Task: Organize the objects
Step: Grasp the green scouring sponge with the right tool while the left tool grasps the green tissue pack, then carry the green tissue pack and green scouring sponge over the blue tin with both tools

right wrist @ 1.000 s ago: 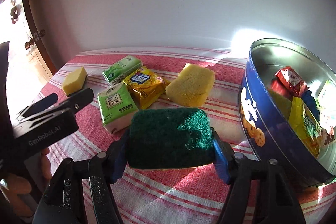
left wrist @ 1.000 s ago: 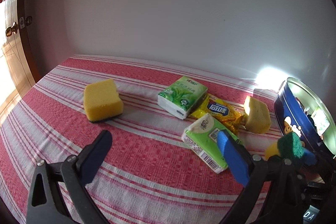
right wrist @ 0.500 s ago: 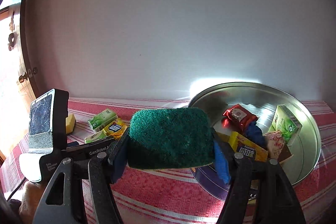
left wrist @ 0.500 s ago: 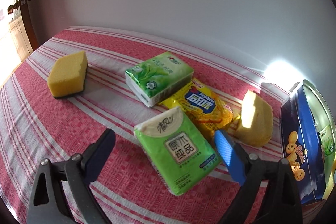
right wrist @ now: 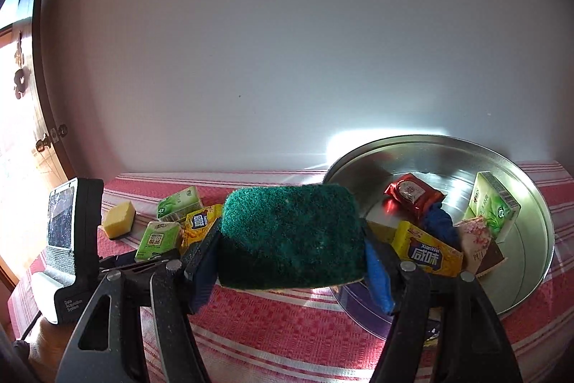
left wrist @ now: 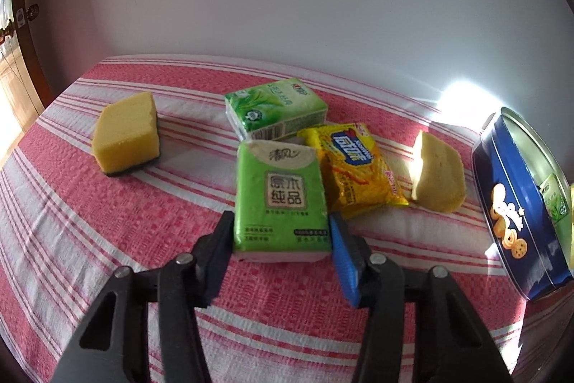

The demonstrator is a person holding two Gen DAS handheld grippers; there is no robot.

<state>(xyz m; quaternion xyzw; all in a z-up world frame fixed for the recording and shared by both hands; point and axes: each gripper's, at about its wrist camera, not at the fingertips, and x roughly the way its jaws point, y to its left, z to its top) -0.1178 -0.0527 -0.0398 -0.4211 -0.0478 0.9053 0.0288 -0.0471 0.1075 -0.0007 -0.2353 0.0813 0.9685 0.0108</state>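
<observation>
With the left tool just closed on the soft tissue pack and the right tool clamping the scouring sponge, the pack could be crushed or dropped.

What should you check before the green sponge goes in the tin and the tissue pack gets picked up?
1. Right gripper clamps the green sponge: ok, both pads press its sides.
2. Sponge over the blue tin: not ok, it sits in front of the near rim.
3. Space in the tin: ok, bare metal shows behind the red snack packet.
4. Left gripper around the light green tissue pack: ok, its jaws have just been closing and the pads touch both sides.
5. Tissue pack free of the yellow snack bag: cannot tell, they touch along one edge.
</observation>
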